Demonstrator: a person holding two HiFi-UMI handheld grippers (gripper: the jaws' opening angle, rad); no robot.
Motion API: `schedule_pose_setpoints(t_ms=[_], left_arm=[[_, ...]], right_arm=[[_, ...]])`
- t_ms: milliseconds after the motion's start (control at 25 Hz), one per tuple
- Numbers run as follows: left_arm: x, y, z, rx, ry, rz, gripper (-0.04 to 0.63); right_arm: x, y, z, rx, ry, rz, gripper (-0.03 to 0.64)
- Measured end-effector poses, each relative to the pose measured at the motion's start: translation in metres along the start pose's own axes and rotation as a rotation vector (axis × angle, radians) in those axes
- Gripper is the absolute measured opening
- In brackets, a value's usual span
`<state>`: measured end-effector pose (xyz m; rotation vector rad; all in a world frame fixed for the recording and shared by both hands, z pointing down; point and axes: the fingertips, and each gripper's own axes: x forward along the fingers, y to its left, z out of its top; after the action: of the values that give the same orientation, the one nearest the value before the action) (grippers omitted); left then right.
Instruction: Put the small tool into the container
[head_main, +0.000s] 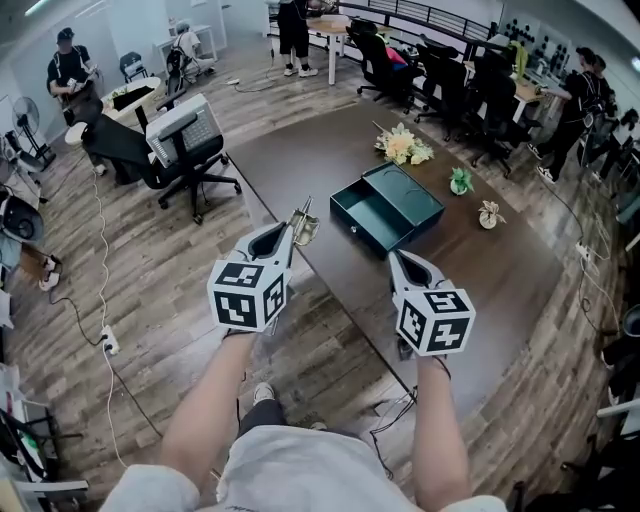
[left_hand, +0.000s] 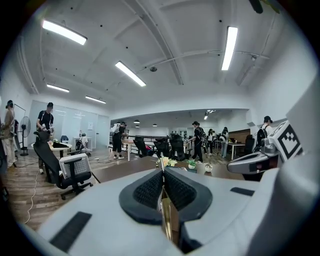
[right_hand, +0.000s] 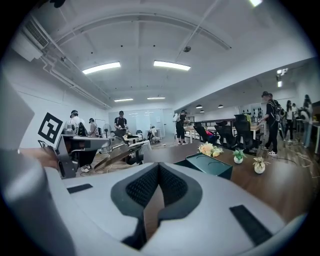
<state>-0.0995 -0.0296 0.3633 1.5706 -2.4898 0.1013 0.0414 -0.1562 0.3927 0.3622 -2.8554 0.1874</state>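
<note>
The left gripper (head_main: 288, 232) is shut tight on the small tool (head_main: 304, 228). The tool is thin and gold. In the head view its long side runs from the jaw tips up toward 1 o'clock, away from the person. Its thin end sticks out past the tips, and it hangs over the near edge of the table (head_main: 480, 270).

In the left gripper view the tool (left_hand: 168, 220) stands on its edge between the two black pads. Its thin end pokes out at 12 o'clock, just past the tip of the left gripper (left_hand: 163, 172).

The container (head_main: 385, 208) is a dark green box with its lid open. It sits on the table at 3 o'clock from the tool, near it but not touching.

The right gripper (head_main: 393, 255) is at 5 o'clock from the tool and at 6 o'clock from the container. In the right gripper view its jaws are closed together with nothing in them (right_hand: 158, 167). That view also shows the tool (right_hand: 117, 157) at 9 o'clock and the container (right_hand: 205, 165) at 3 o'clock.
</note>
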Motion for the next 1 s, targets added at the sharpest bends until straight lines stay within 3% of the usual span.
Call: schedule_pose_setpoints(t_ms=[480, 1000], left_arm=[[0.074, 0.025, -0.001, 0.017, 0.017, -0.126, 0.009], [0.170, 0.055, 0.024, 0.059, 0.062, -0.371, 0.009]], right_arm=[[0.047, -0.026, 0.002, 0.024, 0.002, -0.114, 0.003], [0.105, -0.044, 0.031, 0.101, 0.000, -0.333, 0.003]])
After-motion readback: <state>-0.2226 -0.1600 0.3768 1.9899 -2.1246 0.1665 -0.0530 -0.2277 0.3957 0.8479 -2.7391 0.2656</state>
